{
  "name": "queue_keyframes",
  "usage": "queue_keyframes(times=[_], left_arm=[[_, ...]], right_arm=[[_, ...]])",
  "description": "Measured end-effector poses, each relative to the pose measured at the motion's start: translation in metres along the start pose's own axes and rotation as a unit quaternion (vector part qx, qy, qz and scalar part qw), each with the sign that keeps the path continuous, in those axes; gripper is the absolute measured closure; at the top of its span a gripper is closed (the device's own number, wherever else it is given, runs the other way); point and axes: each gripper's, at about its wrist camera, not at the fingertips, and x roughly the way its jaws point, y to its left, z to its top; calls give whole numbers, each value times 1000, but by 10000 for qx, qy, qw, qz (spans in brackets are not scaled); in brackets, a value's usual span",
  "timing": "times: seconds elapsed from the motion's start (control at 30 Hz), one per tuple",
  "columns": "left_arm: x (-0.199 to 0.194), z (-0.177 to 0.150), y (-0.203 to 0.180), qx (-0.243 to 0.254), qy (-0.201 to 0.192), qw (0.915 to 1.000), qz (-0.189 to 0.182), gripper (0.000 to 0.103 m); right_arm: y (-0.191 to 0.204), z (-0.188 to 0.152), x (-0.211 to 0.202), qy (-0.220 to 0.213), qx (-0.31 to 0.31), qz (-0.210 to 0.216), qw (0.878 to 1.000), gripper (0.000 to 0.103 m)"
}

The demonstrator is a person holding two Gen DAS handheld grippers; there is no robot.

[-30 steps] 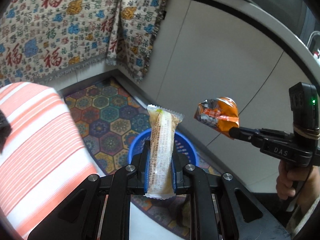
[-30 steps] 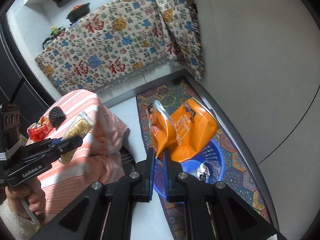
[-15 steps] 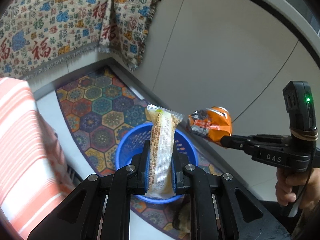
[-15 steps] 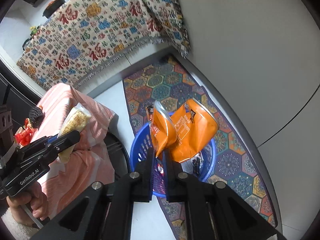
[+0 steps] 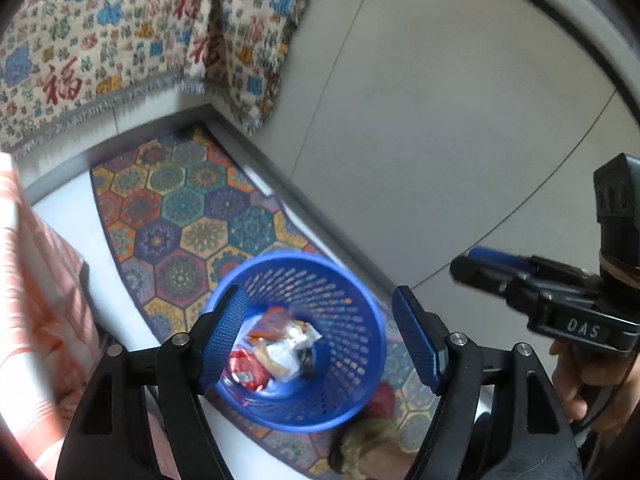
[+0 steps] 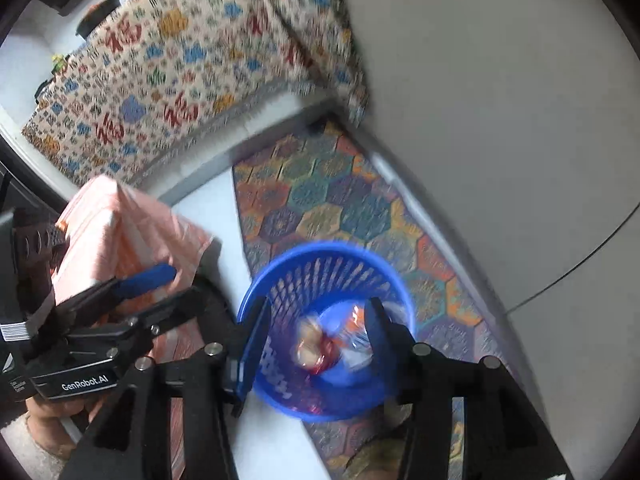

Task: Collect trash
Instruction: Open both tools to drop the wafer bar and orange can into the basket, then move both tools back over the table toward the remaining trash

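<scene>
Both tongs, left tongs (image 5: 316, 332) and right tongs (image 6: 316, 344), have just been opening and stand wide and empty over the blue basket (image 5: 360, 360) at lower centre, wrappers (image 5: 276, 352) lying inside, so the drop looks done and fetching more trash comes next

I read "DAS" on the right gripper (image 5: 464, 270) body, "GenRobot.AI" on the left gripper (image 6: 160, 280) body. Red 福 characters repeat across the patterned cloth (image 5: 120, 40). Trash wrappers in basket too blurred to read.
</scene>
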Motion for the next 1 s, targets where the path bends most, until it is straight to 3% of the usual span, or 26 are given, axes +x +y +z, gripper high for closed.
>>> queue_keyframes(times=[0.23,0.43,0.6,0.73,0.8,0.87,1.0], left_arm=[[-112,-21,13,49,-548,9980,310,7],[-200,-86,72,32,-645,9871,1467,5],[-237,-142,159,-217,-406,9655,2562,5],[-259,-175,229,-658,-231,9514,3000,5],[-265,-187,260,-884,-95,9468,3092,4],[-277,-195,285,-1188,-204,9474,2966,1],[-286,-196,312,-1302,-299,9438,3024,0]], right_arm=[[56,0,-72,-1478,-845,-381,9847,48],[139,-16,-96,-2065,-1631,-274,9644,43],[235,-44,-84,-1661,-2126,418,9620,43],[308,-85,-60,-1107,-2504,1039,9561,43],[346,-104,-41,-783,-2756,1166,9510,43],[376,-119,-20,-441,-2970,1179,9465,43],[413,-130,15,22,-3089,1134,9443,43]])
